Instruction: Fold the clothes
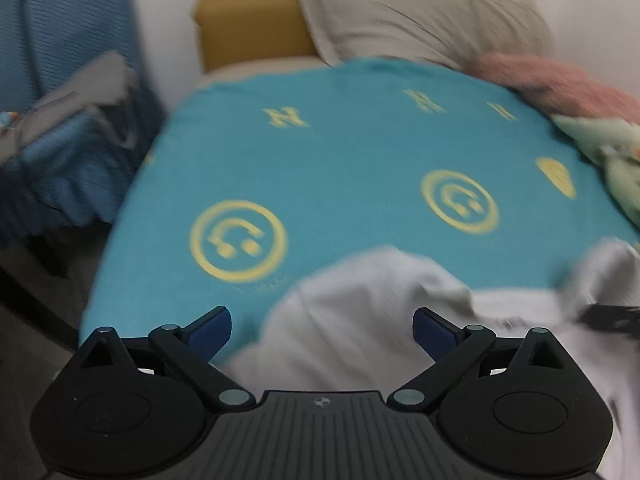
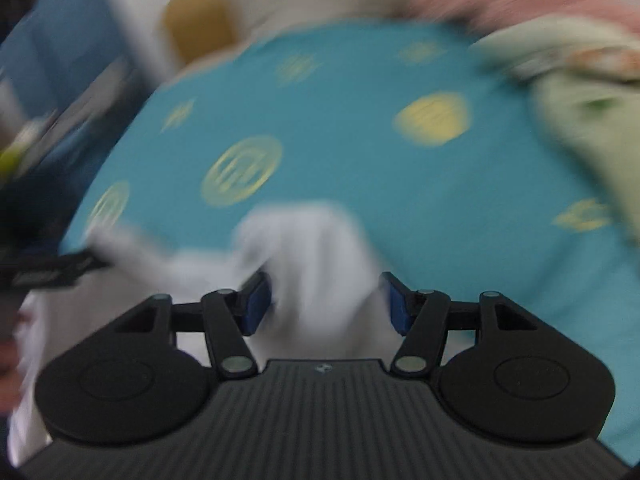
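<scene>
white garment (image 1: 360, 308) lies bunched between both spread tongs: left tongs (image 1: 322, 326), right tongs (image 2: 326, 300).

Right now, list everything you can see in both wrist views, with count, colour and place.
white garment: one, white, crumpled at the near edge of the bed.
bedsheet: one, teal with yellow smiley prints, covers the bed.
pillow: one, beige, at the far end.
headboard: one, mustard yellow, behind the pillow.
pink fluffy cloth: one, far right.
pale green cloth: one, right edge.
blue knitted fabric: heaped left of the bed.
left gripper: black with blue pads, open.
right gripper: same, open, garment between the fingers.
</scene>
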Action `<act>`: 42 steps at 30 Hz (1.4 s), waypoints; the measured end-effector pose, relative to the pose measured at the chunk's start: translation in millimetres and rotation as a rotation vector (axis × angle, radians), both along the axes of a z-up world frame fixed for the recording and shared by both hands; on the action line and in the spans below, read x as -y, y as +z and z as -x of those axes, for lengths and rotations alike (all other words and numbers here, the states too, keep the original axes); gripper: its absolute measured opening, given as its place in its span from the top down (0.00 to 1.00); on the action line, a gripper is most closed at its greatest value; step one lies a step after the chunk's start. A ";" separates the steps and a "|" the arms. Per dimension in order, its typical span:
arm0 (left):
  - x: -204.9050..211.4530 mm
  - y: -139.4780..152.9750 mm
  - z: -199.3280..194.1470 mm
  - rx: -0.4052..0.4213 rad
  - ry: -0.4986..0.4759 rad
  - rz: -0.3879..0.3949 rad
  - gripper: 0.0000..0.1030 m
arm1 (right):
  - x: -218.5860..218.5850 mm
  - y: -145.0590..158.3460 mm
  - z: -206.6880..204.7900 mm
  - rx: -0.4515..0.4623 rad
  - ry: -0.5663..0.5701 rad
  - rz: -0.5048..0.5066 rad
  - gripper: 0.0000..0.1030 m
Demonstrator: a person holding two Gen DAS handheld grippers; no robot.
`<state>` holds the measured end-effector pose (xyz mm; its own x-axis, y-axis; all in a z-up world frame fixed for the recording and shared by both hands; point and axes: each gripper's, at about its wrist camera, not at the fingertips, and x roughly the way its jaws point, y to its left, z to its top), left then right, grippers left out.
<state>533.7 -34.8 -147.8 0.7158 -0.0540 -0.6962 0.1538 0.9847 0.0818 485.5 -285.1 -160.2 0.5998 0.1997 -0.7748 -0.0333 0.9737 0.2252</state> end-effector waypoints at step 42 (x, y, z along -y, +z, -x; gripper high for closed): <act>-77.5 93.8 415.0 0.377 0.120 0.019 0.00 | -63.1 119.2 426.2 0.494 -0.125 -0.042 0.40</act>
